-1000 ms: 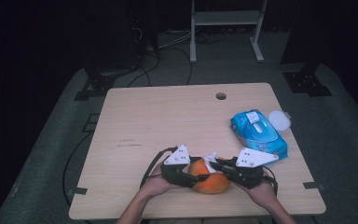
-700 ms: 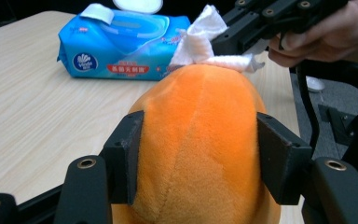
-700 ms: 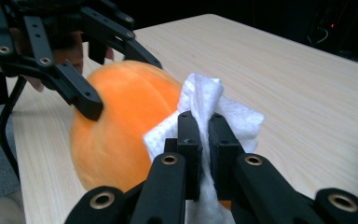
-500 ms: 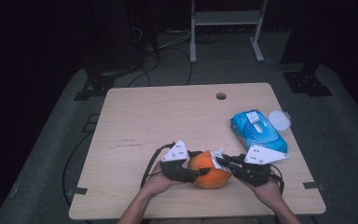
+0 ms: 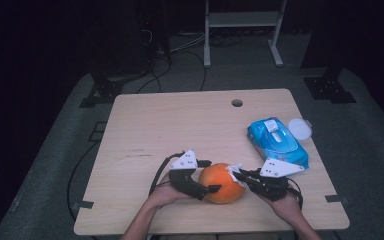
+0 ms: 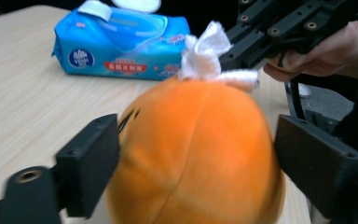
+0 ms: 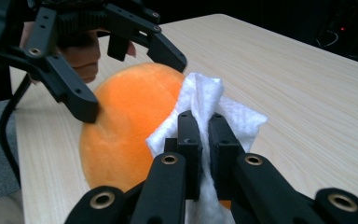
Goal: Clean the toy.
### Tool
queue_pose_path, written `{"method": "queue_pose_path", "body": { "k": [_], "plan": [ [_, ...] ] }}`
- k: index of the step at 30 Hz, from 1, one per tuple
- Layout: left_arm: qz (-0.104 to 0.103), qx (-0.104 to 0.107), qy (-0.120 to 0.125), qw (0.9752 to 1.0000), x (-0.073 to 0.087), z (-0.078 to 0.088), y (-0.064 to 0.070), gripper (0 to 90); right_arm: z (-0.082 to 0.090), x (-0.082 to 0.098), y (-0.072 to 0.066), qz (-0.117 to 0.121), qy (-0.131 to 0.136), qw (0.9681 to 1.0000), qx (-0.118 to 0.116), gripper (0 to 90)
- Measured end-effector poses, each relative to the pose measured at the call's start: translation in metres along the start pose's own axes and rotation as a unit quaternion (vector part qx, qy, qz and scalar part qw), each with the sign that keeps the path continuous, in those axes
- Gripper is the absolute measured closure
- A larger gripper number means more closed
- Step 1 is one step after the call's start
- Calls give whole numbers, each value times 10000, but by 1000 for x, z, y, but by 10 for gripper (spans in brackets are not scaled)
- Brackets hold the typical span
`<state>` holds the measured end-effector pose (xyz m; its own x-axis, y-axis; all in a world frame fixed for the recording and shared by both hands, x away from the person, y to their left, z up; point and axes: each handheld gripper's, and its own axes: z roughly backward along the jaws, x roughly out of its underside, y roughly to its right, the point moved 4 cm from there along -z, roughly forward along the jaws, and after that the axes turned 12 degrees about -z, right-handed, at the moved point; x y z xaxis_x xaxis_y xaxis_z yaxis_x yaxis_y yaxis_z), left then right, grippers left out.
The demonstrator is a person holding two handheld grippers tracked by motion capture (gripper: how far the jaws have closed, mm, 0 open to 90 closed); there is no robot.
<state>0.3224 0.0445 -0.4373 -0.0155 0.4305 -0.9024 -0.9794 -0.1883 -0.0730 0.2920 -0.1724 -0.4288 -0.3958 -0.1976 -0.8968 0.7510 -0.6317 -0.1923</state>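
1. Your left tongs (image 5: pixel 209 176) have just been opening; their jaws now stand wide on either side of the orange ball (image 5: pixel 221 182), which sits between them, and in the left gripper view a narrow gap shows at each pad.
2. Your right tongs (image 7: pixel 204 122) are clamped shut on a white wipe (image 7: pixel 208 103), which rests against the ball's side.
3. The orange ball lies on the counter (image 5: pixel 180 125) near its front edge, between your two hands.
4. A blue pack of wipes (image 5: pixel 277 141) lies on the counter beyond your right tongs, with a white round lid (image 5: pixel 299 128) just beside it.
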Motion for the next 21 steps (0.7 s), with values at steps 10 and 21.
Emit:
{"method": "queue_pose_path", "body": {
  "k": [10, 21],
  "plan": [
    [-28, 40, 1, 10000, 7, -7, 2, 311, 10, -3, 10, -168, 123, 9996, 196, 847],
    [-73, -252, 328, 9991, -10, 5, 3, 399, 4, -26, -9, 21, 405, 9992, -18, 847]
  ]
}}
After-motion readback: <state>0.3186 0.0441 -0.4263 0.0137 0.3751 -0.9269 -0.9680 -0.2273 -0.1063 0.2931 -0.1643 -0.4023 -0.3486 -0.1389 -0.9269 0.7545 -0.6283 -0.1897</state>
